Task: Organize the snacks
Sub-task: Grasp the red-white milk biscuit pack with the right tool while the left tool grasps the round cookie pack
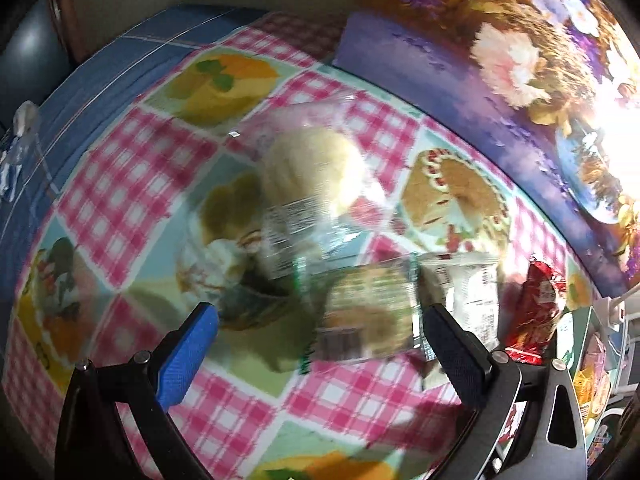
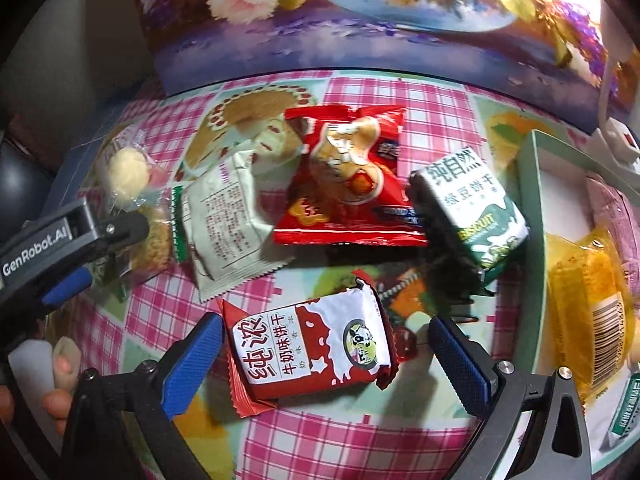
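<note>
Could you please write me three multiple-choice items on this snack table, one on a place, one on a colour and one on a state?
1. Where does the yellow snack pack lie?
A. inside the box at the right
B. on top of the red peanut bag
C. between the left gripper's fingers

2. What colour goes with white on the biscuit pack nearest the right gripper?
A. blue
B. red
C. purple

3. How do the right gripper's jaws stand?
A. shut on the biscuit pack
B. shut on nothing
C. open, one on each side of the pack

Answers: 1 A, its wrapper sits within the box walls; 2 B, the wrapper is red and white; 3 C, gaps show between both pads and the pack.
</note>
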`<state>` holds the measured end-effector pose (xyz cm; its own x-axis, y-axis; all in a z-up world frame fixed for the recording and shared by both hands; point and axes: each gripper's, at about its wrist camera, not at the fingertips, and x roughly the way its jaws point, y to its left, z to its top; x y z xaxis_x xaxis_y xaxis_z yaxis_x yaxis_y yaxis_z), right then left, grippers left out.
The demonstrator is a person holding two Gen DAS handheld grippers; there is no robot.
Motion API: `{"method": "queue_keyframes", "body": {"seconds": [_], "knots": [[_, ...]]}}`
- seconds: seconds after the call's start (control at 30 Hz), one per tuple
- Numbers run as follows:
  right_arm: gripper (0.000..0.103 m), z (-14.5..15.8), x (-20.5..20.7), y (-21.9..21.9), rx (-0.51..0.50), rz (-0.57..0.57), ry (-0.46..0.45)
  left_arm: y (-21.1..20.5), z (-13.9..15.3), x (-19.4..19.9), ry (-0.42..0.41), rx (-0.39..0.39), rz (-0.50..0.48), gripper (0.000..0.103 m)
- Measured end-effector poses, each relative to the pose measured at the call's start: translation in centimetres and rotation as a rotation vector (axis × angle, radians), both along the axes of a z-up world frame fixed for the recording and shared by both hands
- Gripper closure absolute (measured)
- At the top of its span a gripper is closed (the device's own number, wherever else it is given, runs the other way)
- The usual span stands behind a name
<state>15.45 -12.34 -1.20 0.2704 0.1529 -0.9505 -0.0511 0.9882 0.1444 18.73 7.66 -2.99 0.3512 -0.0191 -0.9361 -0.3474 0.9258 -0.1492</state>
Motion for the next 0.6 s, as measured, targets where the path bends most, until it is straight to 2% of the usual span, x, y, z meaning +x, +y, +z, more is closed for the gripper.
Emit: {"method": "queue_keyframes", "body": {"seconds": [0.13,0.2,0.23,0.27,0.3,0.37,0.6], "knots": [[0.001,0.0,-0.4,-0.7,0.001,-0.003,0.001,-1.8,-0.4,0.8,-0.002,0.016,-0.021,0.001],[0.005,0.0,-0.2,-0.4,0.005,0.002,-0.001,-2.3,-0.7,0.9,0.003,0.026,-0.021,0.003],[0.009,0.1,-0.3,-0.3,0.01,0.006,-0.003,-2.4,-0.7,0.9,0.004,0.029,-0.021,0.011],[0.013,0.1,-0.2,-0.1,0.015,0.007,-0.004,-2.5,-0.8,1.0,0.005,0.031,-0.02,0.022],[0.016,0.2,-0.3,-0.1,0.021,0.008,-0.006,-2.6,-0.8,1.0,0.0,0.025,-0.022,0.025],[0.025,0.5,-0.3,-0.1,0.036,0.006,-0.011,-2.7,-0.5,0.5,-0.012,0.021,-0.025,0.039],[0.03,1.1,-0.2,-0.9,0.077,-0.02,-0.008,-2.4,-0.6,0.2,-0.016,0.017,-0.031,0.045]]}}
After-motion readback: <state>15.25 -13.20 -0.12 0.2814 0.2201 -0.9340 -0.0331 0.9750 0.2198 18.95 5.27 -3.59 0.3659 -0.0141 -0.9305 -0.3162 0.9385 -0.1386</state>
